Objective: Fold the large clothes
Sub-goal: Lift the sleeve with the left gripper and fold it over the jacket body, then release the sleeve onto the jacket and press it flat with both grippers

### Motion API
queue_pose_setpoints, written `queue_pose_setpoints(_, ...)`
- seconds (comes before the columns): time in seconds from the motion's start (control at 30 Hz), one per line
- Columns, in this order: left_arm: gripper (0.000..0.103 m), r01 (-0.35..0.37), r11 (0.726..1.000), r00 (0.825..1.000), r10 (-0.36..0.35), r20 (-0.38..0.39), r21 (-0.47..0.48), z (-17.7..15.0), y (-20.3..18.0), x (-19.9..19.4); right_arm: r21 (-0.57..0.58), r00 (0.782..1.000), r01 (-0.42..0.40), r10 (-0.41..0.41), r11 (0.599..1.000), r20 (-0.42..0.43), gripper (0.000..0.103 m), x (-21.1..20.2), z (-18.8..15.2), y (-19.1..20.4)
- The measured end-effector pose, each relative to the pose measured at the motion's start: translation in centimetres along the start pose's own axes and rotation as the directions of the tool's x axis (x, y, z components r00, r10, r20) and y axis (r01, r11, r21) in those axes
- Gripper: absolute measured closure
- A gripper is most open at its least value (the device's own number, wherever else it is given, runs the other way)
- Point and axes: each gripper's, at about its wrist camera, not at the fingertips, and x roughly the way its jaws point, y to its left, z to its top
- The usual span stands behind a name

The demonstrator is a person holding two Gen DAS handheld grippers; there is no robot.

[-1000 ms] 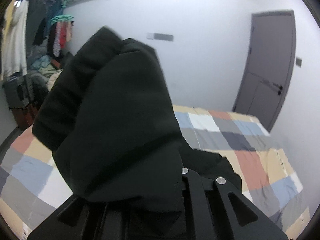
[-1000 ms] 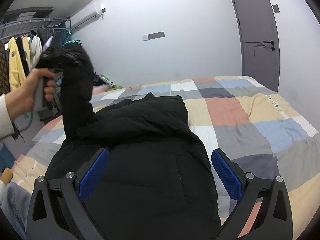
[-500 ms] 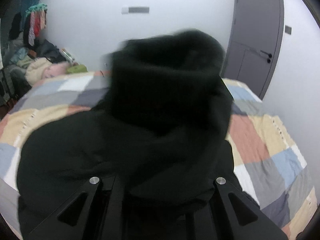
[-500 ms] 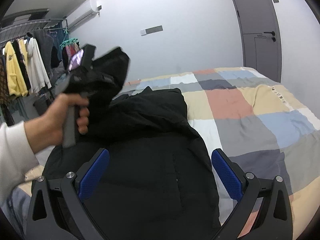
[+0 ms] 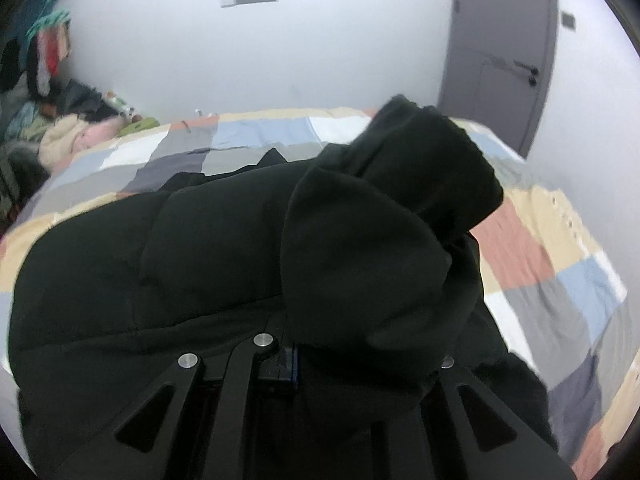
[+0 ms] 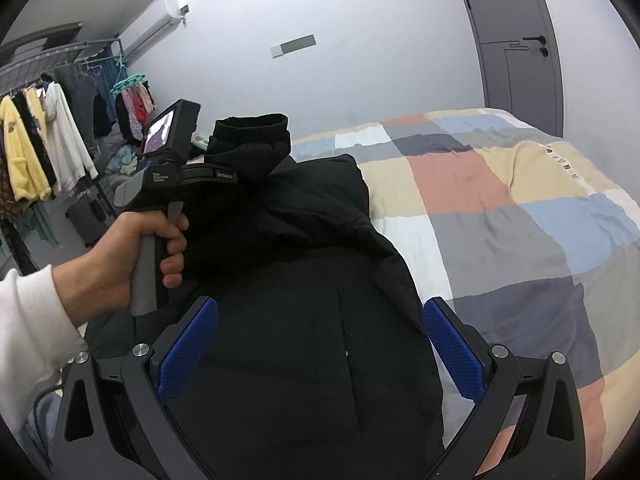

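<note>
Left wrist view: left gripper (image 5: 320, 356) was clamped on the jacket's sleeve (image 5: 384, 240), jaws just easing apart, cuff over the black jacket (image 5: 160, 260) on the bed (image 5: 540, 264).

Right wrist view: right gripper (image 6: 320, 344) stood wide apart, empty, above the jacket body. Sleeve fold-in looked underway; remaining folds were not yet done.

Ahead of you a grey door (image 6: 516, 44) is set in the white wall (image 6: 360, 60). At your left a clothes rack (image 6: 44, 136) holds hanging garments, beneath an air conditioner (image 6: 156, 24).
</note>
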Motion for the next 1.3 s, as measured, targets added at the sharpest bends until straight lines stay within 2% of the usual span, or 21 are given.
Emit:
queue_pose_setpoints(0.13, 0.067, 0.053, 0.999, 0.998, -0.053, -0.044, 0.002, -0.2, 0.4, -1.2, -0.007, 1.0, -0.001, 0.001, 1.0, 0.005, 0.0, -0.7, 0.0, -0.2)
queue_pose_setpoints(0.17, 0.053, 0.054, 0.998, 0.998, -0.054, -0.04, 0.016, -0.2, 0.3, -1.6, -0.012, 1.0, 0.008, -0.008, 1.0, 0.011, 0.0, -1.1, -0.1, -0.1)
queue_pose_setpoints(0.2, 0.045, 0.053, 0.998, 0.998, -0.053, -0.026, 0.035, -0.3, 0.0, -2.2, -0.011, 1.0, 0.011, -0.011, 1.0, 0.016, 0.0, -1.4, 0.0, 0.0)
queue_pose_setpoints(0.27, 0.021, 0.061, 0.997, 0.998, -0.062, 0.018, 0.05, -0.6, -0.1, -3.8, 0.005, 0.999, 0.007, -0.008, 1.0, 0.037, 0.0, -2.1, 0.1, -0.1)
queue_pose_setpoints(0.33, 0.014, 0.107, 0.994, 0.993, -0.108, 0.039, 0.031, -0.7, 0.2, -5.0, 0.017, 0.999, 0.008, -0.009, 1.0, 0.053, 0.0, -2.6, 0.3, -0.1)
queue_pose_setpoints(0.43, 0.014, 0.143, 0.99, 0.988, -0.142, 0.059, -0.009, -0.8, 1.6, -6.9, 0.036, 0.997, -0.005, 0.003, 0.999, 0.072, 0.0, -2.9, 1.0, 0.0)
queue_pose_setpoints(0.53, 0.013, 0.137, 0.99, 0.987, -0.134, 0.092, -0.027, -0.6, 3.8, -9.0, 0.018, 0.996, -0.011, 0.009, 1.0, 0.09, 0.0, -2.6, 2.2, 0.7)
queue_pose_setpoints(0.6, 0.008, 0.111, 0.993, 0.988, -0.106, 0.111, -0.041, -0.4, 5.7, -10.2, -0.015, 0.995, -0.017, 0.018, 1.0, 0.1, 0.0, -1.8, 3.6, 1.8)
queue_pose_setpoints(0.63, 0.0, 0.088, 0.995, 0.988, -0.081, 0.129, -0.049, -0.3, 7.0, -10.9, -0.025, 0.994, -0.018, 0.021, 1.0, 0.104, 0.0, -1.5, 4.1, 2.2)
queue_pose_setpoints(0.7, 0.0, 0.045, 0.997, 0.985, -0.034, 0.167, -0.063, -0.1, 9.2, -12.2, -0.056, 0.993, -0.015, 0.021, 0.998, 0.12, 0.0, -0.2, 5.7, 3.4)
queue_pose_setpoints(0.8, 0.0, 0.008, 0.996, 0.985, 0.008, 0.17, -0.093, 0.0, 12.9, -12.6, -0.091, 0.988, -0.031, 0.045, 0.995, 0.15, 0.0, 2.4, 8.0, 5.2)
queue_pose_setpoints(0.9, 0.0, -0.032, 0.991, 0.987, 0.052, 0.152, -0.13, -0.2, 16.3, -11.9, -0.115, 0.987, -0.042, 0.059, 0.993, 0.149, 0.005, 5.5, 9.6, 7.0)
queue_pose_setpoints(1.07, 0.0, -0.06, 0.982, 0.99, 0.081, 0.117, -0.178, -0.8, 20.2, -8.6, -0.142, 0.992, -0.067, 0.08, 0.988, 0.092, 0.03, 12.3, 11.3, 8.8)
queue_pose_setpoints(1.17, 0.0, -0.072, 0.978, 0.994, 0.087, 0.069, -0.193, -1.2, 21.8, -5.2, -0.171, 0.998, -0.034, 0.044, 0.985, 0.051, 0.039, 17.1, 11.8, 9.2)
queue_pose_setpoints(1.3, 0.0, -0.07, 0.978, 0.995, 0.082, 0.053, -0.198, -2.0, 22.8, -1.8, -0.195, 1.0, 0.008, -0.01, 0.981, -0.01, 0.04, 21.9, 12.0, 8.7)
